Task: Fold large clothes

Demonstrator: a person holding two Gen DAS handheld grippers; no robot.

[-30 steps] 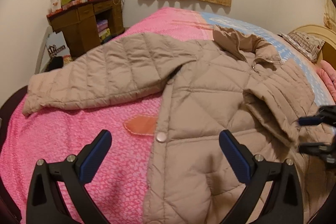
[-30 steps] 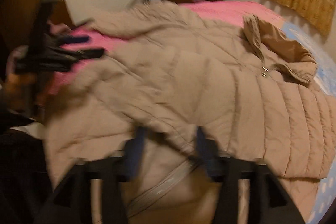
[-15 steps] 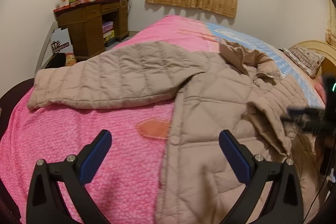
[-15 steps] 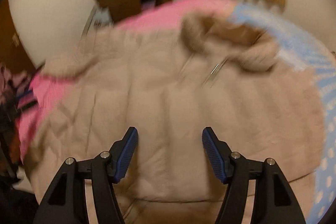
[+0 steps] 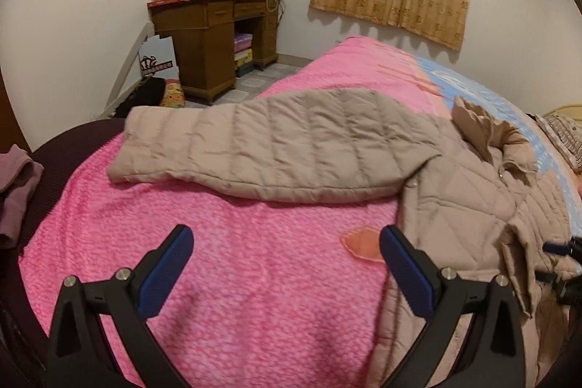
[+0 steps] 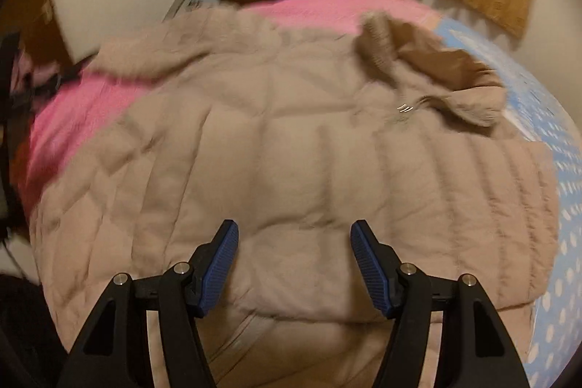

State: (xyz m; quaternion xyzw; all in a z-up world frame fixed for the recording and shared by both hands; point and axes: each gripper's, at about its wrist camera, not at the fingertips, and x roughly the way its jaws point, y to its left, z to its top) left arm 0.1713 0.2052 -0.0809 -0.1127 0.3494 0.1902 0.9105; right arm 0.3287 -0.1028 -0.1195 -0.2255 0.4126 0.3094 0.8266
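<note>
Left hand-held gripper hovering wide open, empty, over pink bed. Right hand-held gripper gaping, empty, above jacket spread on bed. Sleeve lying outstretched: pinching cuff, folding across body looking best.

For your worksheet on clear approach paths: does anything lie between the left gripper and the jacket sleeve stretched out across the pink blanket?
Nothing visible does. The left gripper is open above bare pink blanket, and only that blanket lies between it and the sleeve of the beige jacket.
</note>
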